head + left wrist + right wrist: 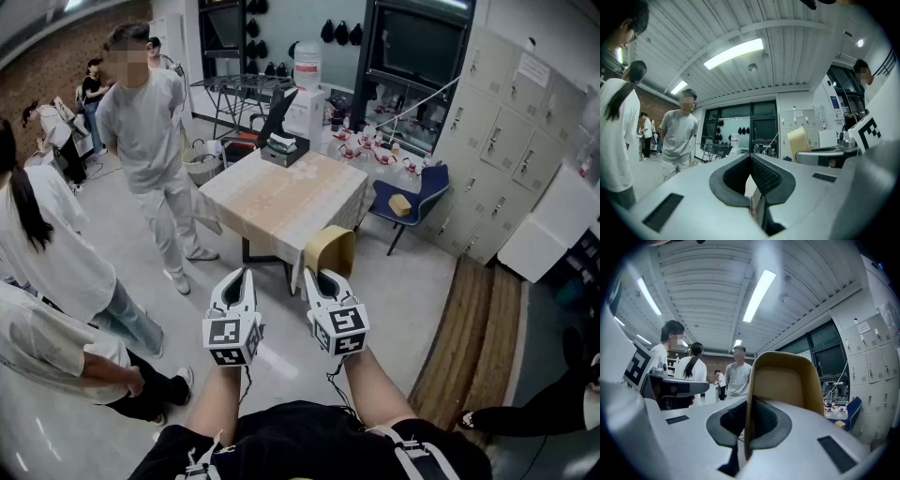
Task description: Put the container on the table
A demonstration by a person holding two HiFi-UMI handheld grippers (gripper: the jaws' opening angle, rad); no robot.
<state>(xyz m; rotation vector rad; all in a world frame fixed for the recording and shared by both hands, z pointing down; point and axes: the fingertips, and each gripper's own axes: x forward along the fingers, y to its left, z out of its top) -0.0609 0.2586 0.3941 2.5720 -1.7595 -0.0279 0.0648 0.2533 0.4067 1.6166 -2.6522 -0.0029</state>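
A tan, rounded-square container [330, 251] stands on edge in the air just short of the table [281, 202], which wears a beige cloth. My right gripper [315, 276] is shut on its rim. In the right gripper view the container's wall [785, 380] rises between the pads, with my right gripper [749, 401] pinching its left edge. My left gripper [246, 274] is held level beside it, to the left, shut with nothing in it. In the left gripper view my left gripper [751, 158] has its pads meeting, and the container [799, 139] shows at the right.
A black device [281, 148] sits at the table's far end. Several people stand or crouch on the left, the nearest one [150, 131] beside the table. A blue chair [417, 199] and lockers [506, 141] are on the right, and a wooden bench [469, 328] lies near right.
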